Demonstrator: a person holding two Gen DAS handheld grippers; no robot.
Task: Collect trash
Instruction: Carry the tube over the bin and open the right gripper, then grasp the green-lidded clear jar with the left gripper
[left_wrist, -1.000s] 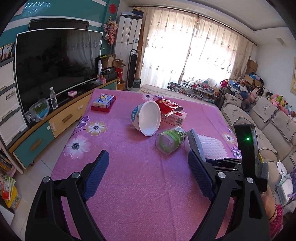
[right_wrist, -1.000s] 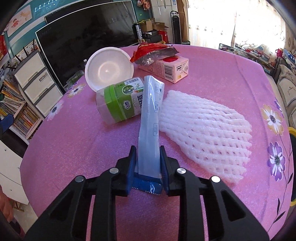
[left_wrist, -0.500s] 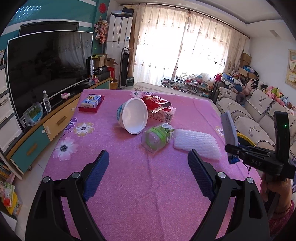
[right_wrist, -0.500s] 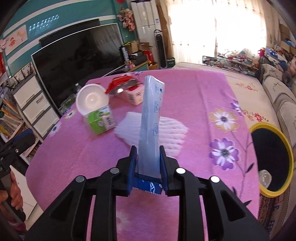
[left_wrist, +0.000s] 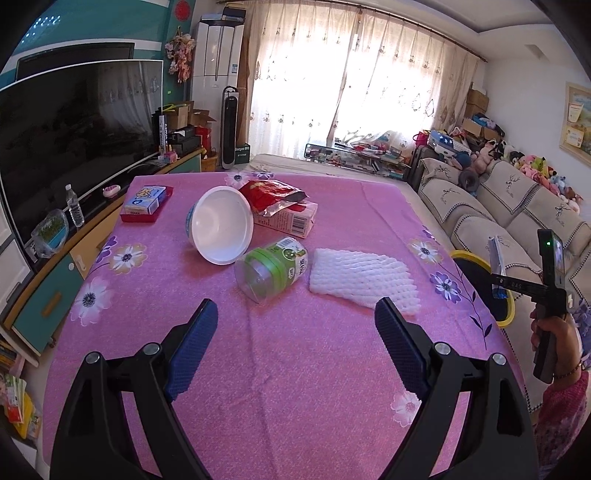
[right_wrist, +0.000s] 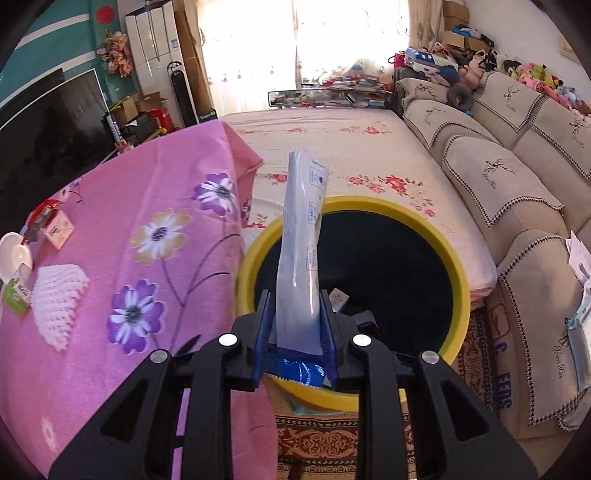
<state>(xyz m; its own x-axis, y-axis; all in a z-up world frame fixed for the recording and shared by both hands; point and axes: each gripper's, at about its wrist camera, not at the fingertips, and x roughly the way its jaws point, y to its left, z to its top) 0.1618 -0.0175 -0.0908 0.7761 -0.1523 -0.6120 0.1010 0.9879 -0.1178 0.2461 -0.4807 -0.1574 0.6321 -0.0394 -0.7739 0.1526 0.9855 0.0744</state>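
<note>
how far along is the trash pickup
Early on. Done: a scrap or two already lies in the yellow bin. In hand: the right gripper is clamped on a silver wrapper over the bin. Left on the table: white bowl, green-lidded jar, foam net, red bag, carton. The left gripper is open.

Foam net (left_wrist: 364, 280) lies right of jar (left_wrist: 275, 271).

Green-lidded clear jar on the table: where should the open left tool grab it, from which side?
Grip the green-lidded jar across its round body, near the green band. It lies on its side, clear base toward the left tool, white foam net beside it on the right, white bowl close behind. Come from above and the near side, fingers straddling the width; probably best.
</note>
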